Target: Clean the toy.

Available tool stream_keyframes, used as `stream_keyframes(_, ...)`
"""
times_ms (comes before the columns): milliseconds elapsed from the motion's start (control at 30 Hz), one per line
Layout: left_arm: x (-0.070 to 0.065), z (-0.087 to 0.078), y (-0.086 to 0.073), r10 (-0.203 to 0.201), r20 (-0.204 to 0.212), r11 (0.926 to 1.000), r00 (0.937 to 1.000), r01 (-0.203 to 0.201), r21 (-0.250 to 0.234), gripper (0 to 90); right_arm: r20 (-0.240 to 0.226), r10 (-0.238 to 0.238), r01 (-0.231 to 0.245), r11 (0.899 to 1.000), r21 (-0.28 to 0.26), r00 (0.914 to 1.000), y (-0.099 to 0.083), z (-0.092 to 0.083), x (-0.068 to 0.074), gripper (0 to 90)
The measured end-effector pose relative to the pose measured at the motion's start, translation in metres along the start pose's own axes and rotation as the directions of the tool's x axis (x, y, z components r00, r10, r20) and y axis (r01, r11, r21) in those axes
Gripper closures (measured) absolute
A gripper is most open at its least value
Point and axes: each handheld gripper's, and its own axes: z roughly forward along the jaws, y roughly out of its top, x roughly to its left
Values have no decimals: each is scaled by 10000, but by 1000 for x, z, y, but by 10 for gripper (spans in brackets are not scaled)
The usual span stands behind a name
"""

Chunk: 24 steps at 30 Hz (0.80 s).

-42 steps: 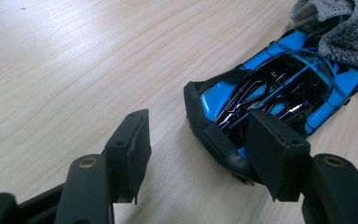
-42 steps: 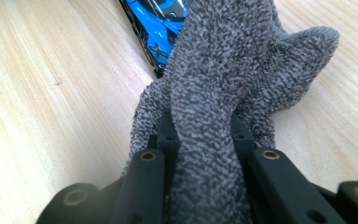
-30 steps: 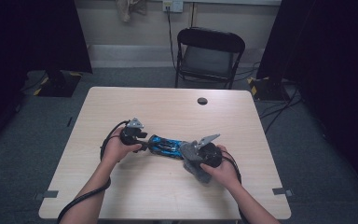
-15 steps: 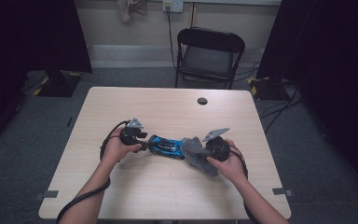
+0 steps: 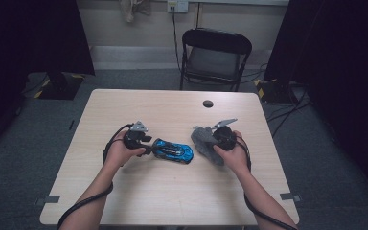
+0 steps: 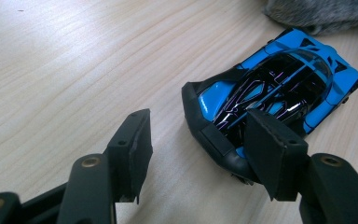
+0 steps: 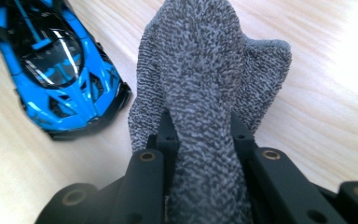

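A blue and black toy car (image 5: 173, 150) lies in the middle of the wooden table (image 5: 172, 201). My left gripper (image 5: 148, 144) is at the car's left end. In the left gripper view its jaws (image 6: 198, 135) stand open: one jaw overlaps the car's (image 6: 279, 88) end, the other hangs over bare wood without touching it. My right gripper (image 5: 211, 141) is shut on a grey knitted cloth (image 5: 202, 138), just right of the car and apart from it. In the right gripper view the cloth (image 7: 205, 70) bulges up between the jaws (image 7: 200, 126), and the car (image 7: 51, 70) lies at the upper left.
A small black round disc (image 5: 208, 103) sits near the table's far edge. A black folding chair (image 5: 215, 52) stands behind the table. Cables trail from both grippers over the near edge. The grey cloth's edge (image 6: 321, 11) lies just beyond the car in the left gripper view.
My right gripper has drawn to the right with the grey cloth, off the car's right end. The left gripper and the car have stayed put.
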Motion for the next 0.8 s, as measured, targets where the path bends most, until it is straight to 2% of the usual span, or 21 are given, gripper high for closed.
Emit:
stream_keyframes(200,0,0,0,38,-4,10000,10000,-38,-6,418,-118,67,-63,9996,277,9999,-1,14,6,735)
stream_keyframes(300,-1,0,-1,-52,-15,10000,10000,52,-85,418,-274,-291,303,9985,446,9992,-4,21,15,733)
stream_keyframes(533,-1,0,-1,-56,-42,10000,10000,56,-71,418,-569,-605,633,9968,480,9965,-7,19,25,734)
stream_keyframes(800,-1,0,-1,-41,-41,10000,10000,41,-82,418,-961,-684,726,9965,414,9930,-15,14,32,733)
